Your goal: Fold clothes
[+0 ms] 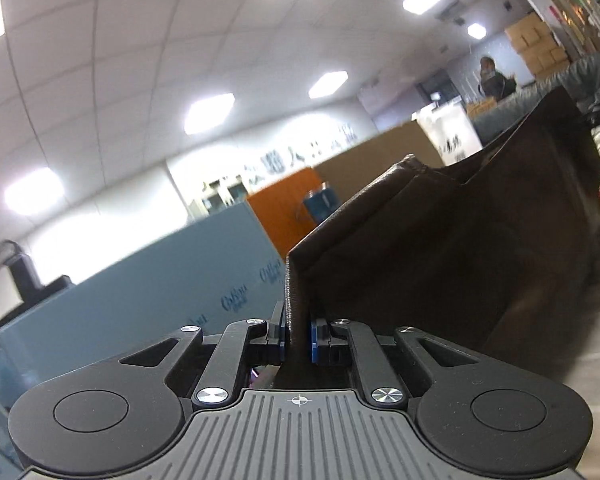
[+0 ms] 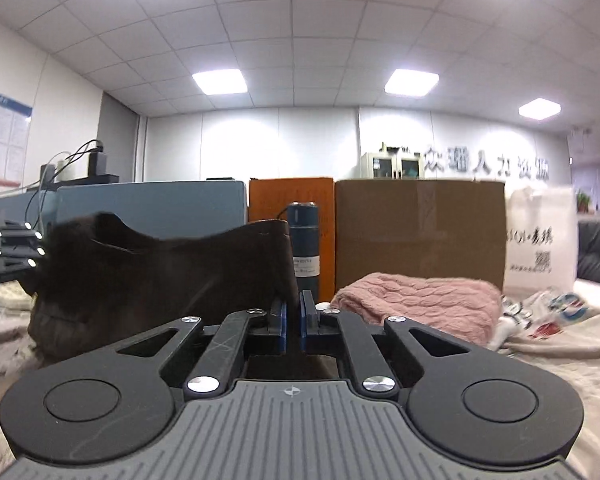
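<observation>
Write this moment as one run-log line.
left gripper: shut on dark garment | right gripper: shut on dark garment | garment: lifted, stretched between both

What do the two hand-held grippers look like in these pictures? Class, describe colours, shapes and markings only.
Each hand-held gripper, left and right, has a grey ribbed body marked with a small white crosshair, flanked by two round black discs. Black angled link arms with triangular cut-outs and silver screw heads run forward to two narrow black fingers faced with blue pads. The right one's links show light scratches. No cables, sleeves or hands are visible.
</observation>
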Available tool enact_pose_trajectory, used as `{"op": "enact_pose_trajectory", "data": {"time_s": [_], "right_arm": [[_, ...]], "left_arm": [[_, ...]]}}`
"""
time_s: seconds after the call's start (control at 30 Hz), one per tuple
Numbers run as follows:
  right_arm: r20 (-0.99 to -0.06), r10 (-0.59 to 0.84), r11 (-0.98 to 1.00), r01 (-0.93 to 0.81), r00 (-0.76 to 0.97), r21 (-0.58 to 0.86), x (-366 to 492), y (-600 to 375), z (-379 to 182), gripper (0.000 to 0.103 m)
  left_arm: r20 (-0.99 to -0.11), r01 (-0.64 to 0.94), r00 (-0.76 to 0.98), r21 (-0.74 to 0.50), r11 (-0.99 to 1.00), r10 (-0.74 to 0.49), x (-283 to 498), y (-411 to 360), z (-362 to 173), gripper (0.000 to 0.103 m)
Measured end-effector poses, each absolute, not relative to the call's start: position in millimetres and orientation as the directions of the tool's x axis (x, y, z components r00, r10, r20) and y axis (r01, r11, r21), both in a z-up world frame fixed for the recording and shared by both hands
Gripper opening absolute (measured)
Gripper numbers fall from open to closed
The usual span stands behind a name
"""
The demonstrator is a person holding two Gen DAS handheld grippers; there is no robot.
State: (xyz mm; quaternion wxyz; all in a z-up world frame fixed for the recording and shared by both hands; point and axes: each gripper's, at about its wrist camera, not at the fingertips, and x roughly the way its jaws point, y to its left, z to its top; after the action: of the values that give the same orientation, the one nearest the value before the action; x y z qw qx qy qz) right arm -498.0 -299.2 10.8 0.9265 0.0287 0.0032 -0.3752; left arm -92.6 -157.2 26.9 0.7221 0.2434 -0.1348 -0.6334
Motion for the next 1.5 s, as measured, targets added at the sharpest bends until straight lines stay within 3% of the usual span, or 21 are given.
{"op": "enact_pose_trajectory", "data": {"time_s": [0.13, 0.37, 0.47, 0.53, 0.6, 0.63, 0.73, 0.8, 0.83, 0.87, 0.97, 1.07, 1.2, 1.3, 1.37, 1.5], "right_arm": [[-0.081, -0.721, 0.68, 0.725, 0.688, 0.108, -480, -336, 13, 0.005], [-0.267, -0.759, 0.591, 0.8, 0.594, 0.101, -447, -386, -13, 0.005], [-0.334, -0.753, 0.566, 0.817, 0.567, 0.111, -441, -406, -21, 0.005], [-0.357, -0.746, 0.564, 0.819, 0.562, 0.109, -438, -413, -22, 0.005], [-0.378, -0.745, 0.56, 0.823, 0.55, 0.097, -435, -417, -23, 0.005], [-0.387, -0.744, 0.557, 0.825, 0.545, 0.091, -433, -419, -23, 0.005], [-0.406, -0.745, 0.547, 0.833, 0.529, 0.083, -432, -419, -22, 0.008], [-0.409, -0.757, 0.526, 0.847, 0.509, 0.08, -433, -419, -20, 0.026], [-0.413, -0.767, 0.504, 0.859, 0.491, 0.084, -435, -419, -20, 0.051], [-0.418, -0.771, 0.487, 0.868, 0.481, 0.1, -438, -419, -21, 0.068], [-0.437, -0.746, 0.482, 0.86, 0.503, 0.166, -446, -417, -22, 0.069], [-0.483, -0.758, 0.433, 0.892, 0.439, 0.131, -446, -415, -26, 0.069], [-0.531, -0.758, 0.398, 0.913, 0.38, 0.085, -445, -414, -34, 0.071], [-0.496, -0.78, 0.368, 0.921, 0.382, 0.132, -452, -404, -27, 0.072], [-0.465, -0.8, 0.334, 0.925, 0.38, 0.181, -460, -389, -19, 0.088], [-0.454, -0.794, 0.274, 0.904, 0.405, 0.327, -481, -359, -10, 0.094]], "left_arm": [[-0.201, 0.868, 0.152, 0.495, 0.034, -0.968, -78, -205, 26, 0.01], [-0.342, 0.89, 0.145, 0.456, -0.029, -0.928, -59, -276, 8, 0.01], [-0.385, 0.896, 0.151, 0.442, -0.038, -0.91, -52, -294, -3, 0.017], [-0.39, 0.911, 0.16, 0.413, -0.018, -0.907, -45, -299, -5, 0.025], [-0.372, 0.928, 0.184, 0.37, 0.036, -0.91, -35, -301, -3, 0.052], [-0.356, 0.935, 0.201, 0.348, 0.07, -0.913, -29, -300, -1, 0.06], [-0.325, 0.948, 0.225, 0.291, 0.129, -0.919, -14, -287, 6, 0.075], [-0.324, 0.959, 0.235, 0.232, 0.164, -0.916, -4, -275, 9, 0.089], [-0.34, 0.968, 0.224, 0.183, 0.169, -0.914, 2, -268, 10, 0.091], [-0.365, 0.979, 0.2, 0.119, 0.167, -0.909, 8, -262, 12, 0.091], [-0.431, 0.989, 0.123, -0.02, 0.145, -0.894, 15, -238, 7, 0.091], [-0.492, 0.989, 0.067, -0.081, 0.122, -0.868, 12, -217, 1, 0.092], [-0.536, 0.99, 0.038, -0.096, 0.105, -0.843, 3, -202, -7, 0.096], [-0.555, 0.99, 0.061, -0.074, 0.122, -0.829, -5, -198, -12, 0.096], [-0.564, 0.987, 0.07, -0.078, 0.138, -0.822, -7, -197, -14, 0.097], [-0.573, 0.981, 0.075, -0.105, 0.164, -0.816, -6, -194, -20, 0.098]]}}
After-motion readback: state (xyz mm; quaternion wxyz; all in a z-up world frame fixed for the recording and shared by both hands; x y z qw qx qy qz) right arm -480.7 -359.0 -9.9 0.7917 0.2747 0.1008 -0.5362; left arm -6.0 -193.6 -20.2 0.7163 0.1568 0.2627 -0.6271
